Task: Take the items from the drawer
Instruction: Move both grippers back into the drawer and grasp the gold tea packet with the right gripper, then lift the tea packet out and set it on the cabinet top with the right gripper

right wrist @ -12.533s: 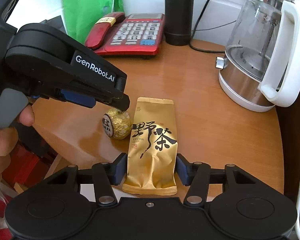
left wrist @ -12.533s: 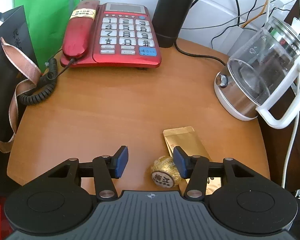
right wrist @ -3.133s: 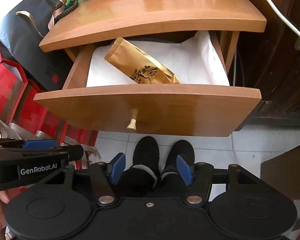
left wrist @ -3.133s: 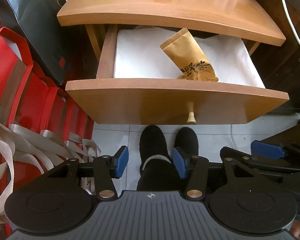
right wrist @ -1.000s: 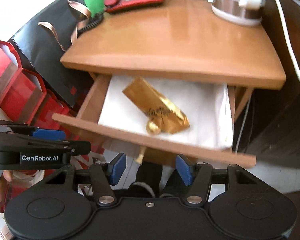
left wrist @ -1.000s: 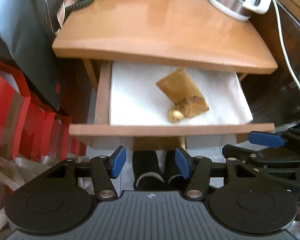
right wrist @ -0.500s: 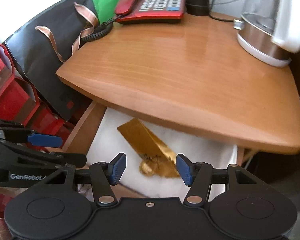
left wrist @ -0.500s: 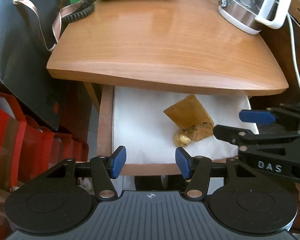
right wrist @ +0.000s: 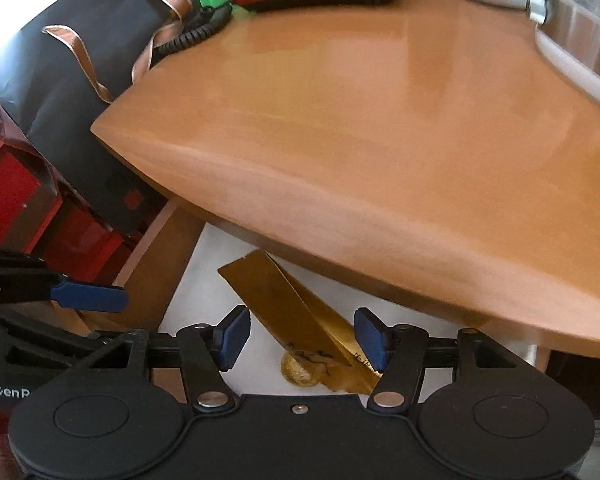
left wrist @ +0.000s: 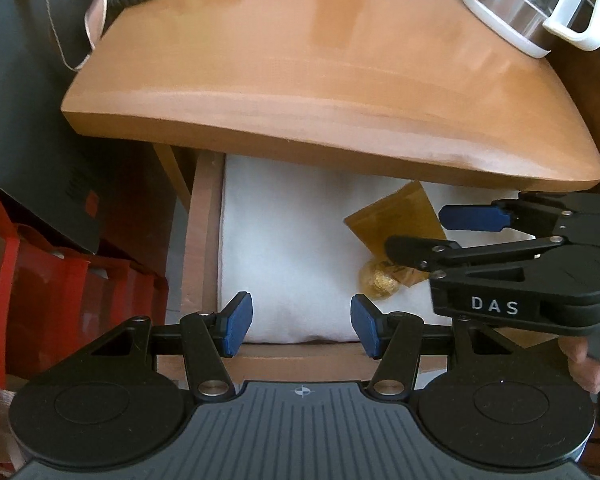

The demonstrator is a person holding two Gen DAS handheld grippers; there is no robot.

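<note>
Your gold pouch (right wrist: 300, 320), black-lettered, lies slanted in the drawer (left wrist: 202, 240) touching a foil ball (left wrist: 378, 280); both grippers (left wrist: 302, 322) (right wrist: 300, 334) gape wide, empty.

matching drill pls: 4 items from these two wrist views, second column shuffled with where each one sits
Items
1. gold rectangular tea packet
2. small round gold foil-wrapped ball
3. glass kettle with white handle
4. black paper bag with pink ribbon handle

Places
A. on the tabletop, far right corner
B. outside the table, against its left side
C. in the open drawer, lying at an angle, far end under the tabletop edge
D. in the open drawer, at the packet's near end

Pairs: 1-C, 2-D, 3-A, 4-B
</note>
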